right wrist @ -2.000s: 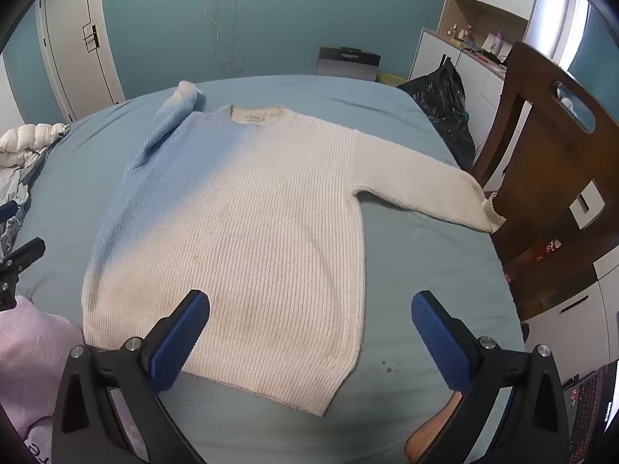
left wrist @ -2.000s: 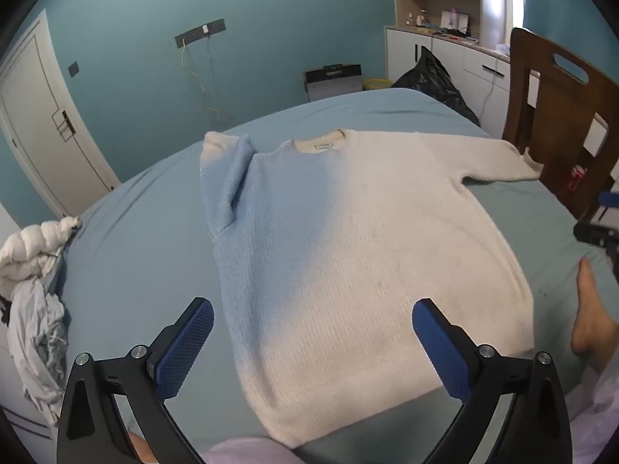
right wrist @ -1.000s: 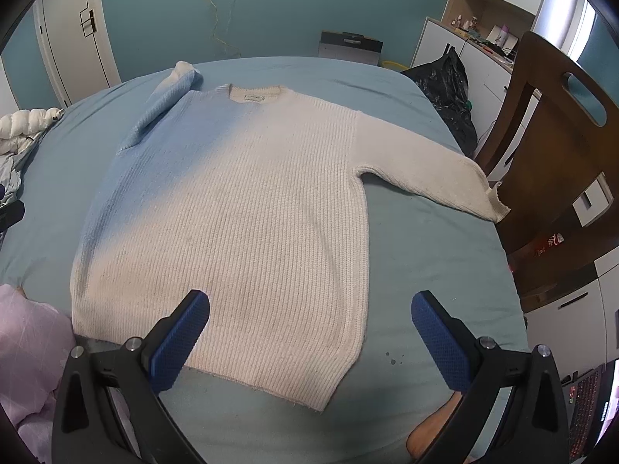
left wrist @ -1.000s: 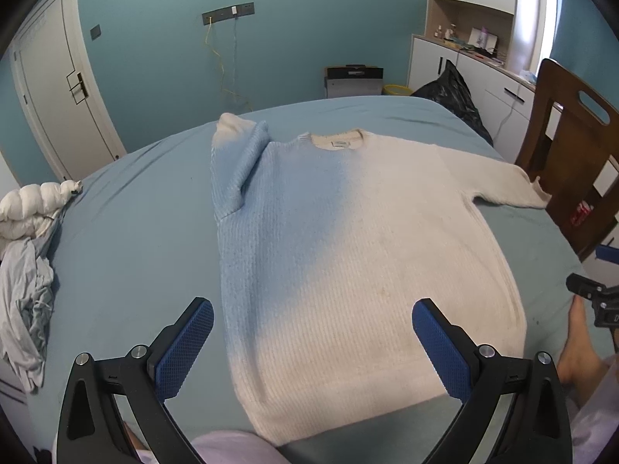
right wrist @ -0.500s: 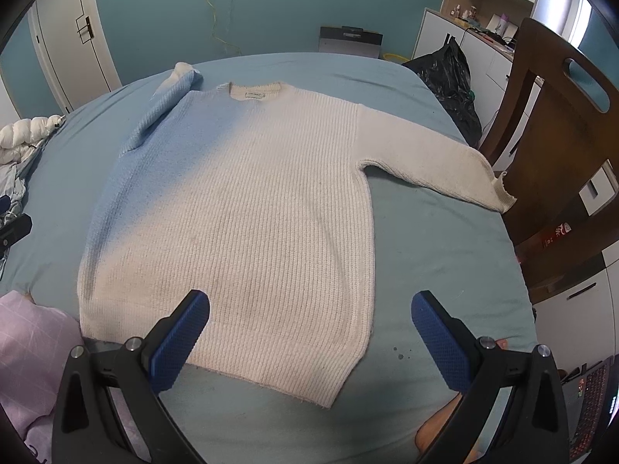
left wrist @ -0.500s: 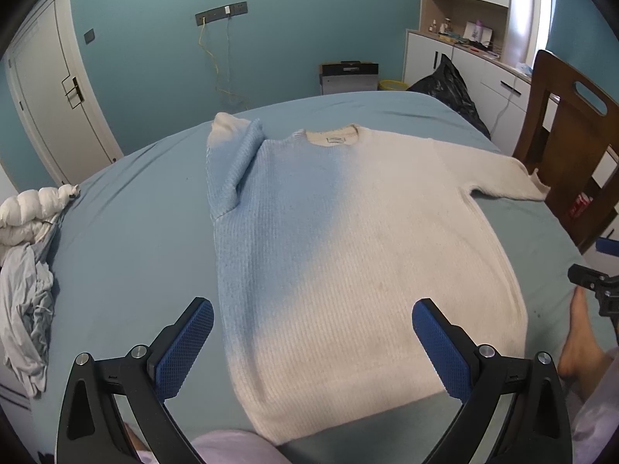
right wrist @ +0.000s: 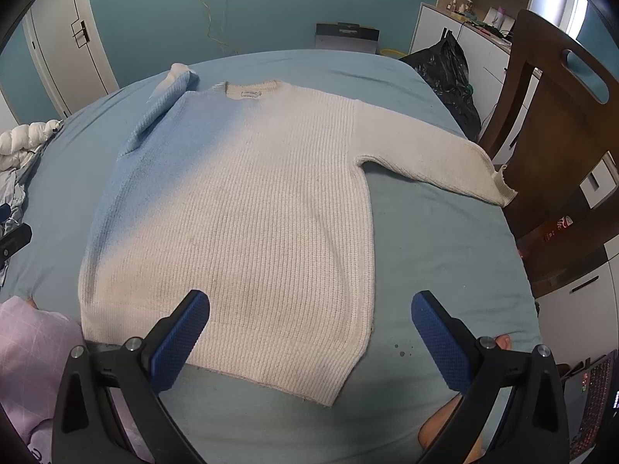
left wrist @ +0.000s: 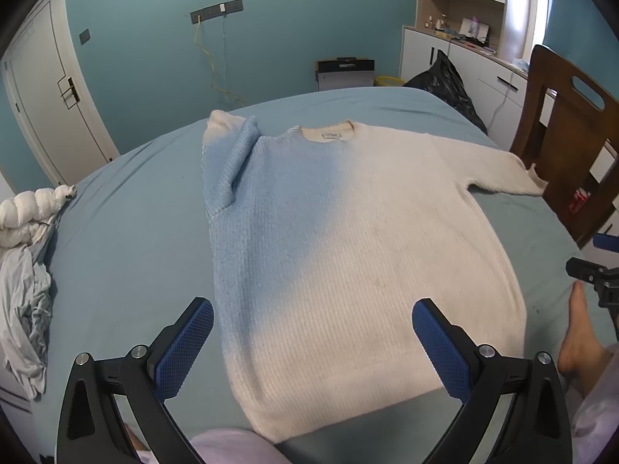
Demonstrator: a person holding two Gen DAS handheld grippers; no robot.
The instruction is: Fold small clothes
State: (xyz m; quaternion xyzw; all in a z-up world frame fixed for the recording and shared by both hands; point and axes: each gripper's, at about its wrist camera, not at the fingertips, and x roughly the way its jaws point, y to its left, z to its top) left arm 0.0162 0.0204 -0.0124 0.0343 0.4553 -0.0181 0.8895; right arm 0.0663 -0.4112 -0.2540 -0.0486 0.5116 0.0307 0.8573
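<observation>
- Both grippers, left (left wrist: 312, 342) and right (right wrist: 310, 334), hover spread wide, grasping nothing, above the sweater's hem.
- Sweater (right wrist: 247, 208) lies flat on the bed (right wrist: 437, 239), one sleeve folded in, the other stretched toward the chair (right wrist: 557, 123).

A home bedroom. A bed (left wrist: 127, 255) with a blue-green sheet fills the middle. Beyond its far end stands a teal wall with a white door (left wrist: 50, 104) to the left. To the bed's right are white built-in cupboards (left wrist: 456, 58), a wooden chair (right wrist: 561, 123) and a black bag (right wrist: 448, 73). Crumpled bedding (left wrist: 23, 270) lies at the bed's left edge.
</observation>
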